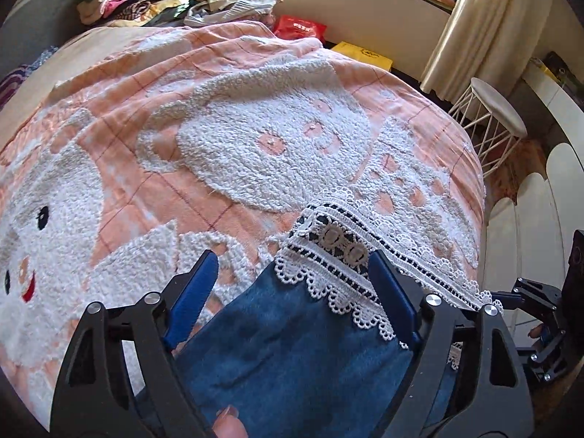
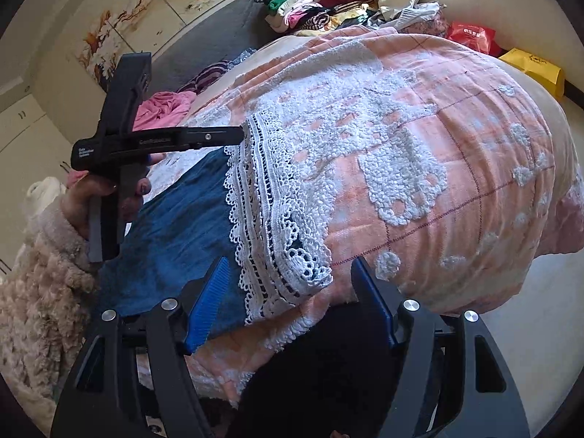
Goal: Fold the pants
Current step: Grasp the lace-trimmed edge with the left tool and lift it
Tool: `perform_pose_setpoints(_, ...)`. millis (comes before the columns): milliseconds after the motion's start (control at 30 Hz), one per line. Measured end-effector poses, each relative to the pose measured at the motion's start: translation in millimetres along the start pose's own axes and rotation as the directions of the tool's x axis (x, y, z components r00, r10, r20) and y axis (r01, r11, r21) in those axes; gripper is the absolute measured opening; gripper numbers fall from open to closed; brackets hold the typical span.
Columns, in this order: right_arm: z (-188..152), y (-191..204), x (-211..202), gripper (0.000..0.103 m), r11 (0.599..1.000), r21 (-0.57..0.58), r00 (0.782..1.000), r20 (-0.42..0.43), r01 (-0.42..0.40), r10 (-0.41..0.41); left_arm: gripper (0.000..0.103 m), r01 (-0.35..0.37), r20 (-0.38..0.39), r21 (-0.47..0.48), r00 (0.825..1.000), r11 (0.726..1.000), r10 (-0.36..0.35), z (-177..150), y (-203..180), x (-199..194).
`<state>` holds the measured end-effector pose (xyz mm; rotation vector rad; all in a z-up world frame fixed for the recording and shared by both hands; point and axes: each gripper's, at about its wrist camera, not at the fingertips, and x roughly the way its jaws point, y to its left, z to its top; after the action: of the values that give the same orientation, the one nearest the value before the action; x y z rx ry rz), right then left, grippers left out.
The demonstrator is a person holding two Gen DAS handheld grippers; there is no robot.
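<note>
Blue denim pants (image 1: 292, 350) with a white lace hem (image 1: 339, 252) lie flat on a pink and white bedspread (image 1: 226, 138). My left gripper (image 1: 292, 266) is open, its blue fingers either side of the lace hem, just above the denim. In the right wrist view the pants (image 2: 175, 233) and lace hem (image 2: 270, 219) lie at the near edge of the bed. My right gripper (image 2: 292, 273) is open around the near corner of the lace. The left gripper's black body (image 2: 138, 142) is held by a hand at the far end of the hem.
A pile of clothes (image 2: 321, 3) lies at the far end of the bed. A red bag (image 1: 299, 27) and a yellow bag (image 1: 365, 53) lie beyond the bed. A white stool (image 1: 496, 109) and a curtain (image 1: 471, 18) stand on the right. A pink garment (image 2: 164, 107) lies left.
</note>
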<state>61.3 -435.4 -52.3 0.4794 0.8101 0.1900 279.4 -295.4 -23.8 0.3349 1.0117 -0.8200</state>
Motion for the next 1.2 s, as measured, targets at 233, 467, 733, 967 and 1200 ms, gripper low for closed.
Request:
perform_pose_setpoints(233, 2, 3, 6, 0.029, 0.999, -0.016, 0.999, -0.014, -0.038, 0.037, 0.050, 0.087, -0.061, -0.005, 0.994, 0.996, -0.087, -1, 6, 23)
perform_pose_setpoints(467, 7, 13, 11, 0.028, 0.996, -0.051, 0.997, -0.019, -0.075, 0.074, 0.051, 0.137, -0.055, 0.009, 0.989, 0.991, -0.136, -5, 6, 20)
perform_pose_setpoints(733, 9, 8, 28, 0.030, 0.997, -0.017, 0.996, -0.041, -0.080, 0.079, 0.062, 0.202, -0.034, -0.048, 0.978, 0.978, -0.204, -2, 11, 28)
perform_pose_setpoints(967, 9, 17, 17, 0.021, 0.995, -0.038, 0.995, -0.031, -0.094, 0.093, 0.030, 0.159, -0.032, -0.103, 0.986, 0.982, -0.163, 0, 7, 23)
perform_pose_setpoints(1200, 14, 51, -4, 0.021, 0.988, -0.122, 0.995, 0.009, -0.098, 0.099, 0.016, 0.261, 0.044, -0.212, 0.965, 0.942, -0.258, -15, 24, -2)
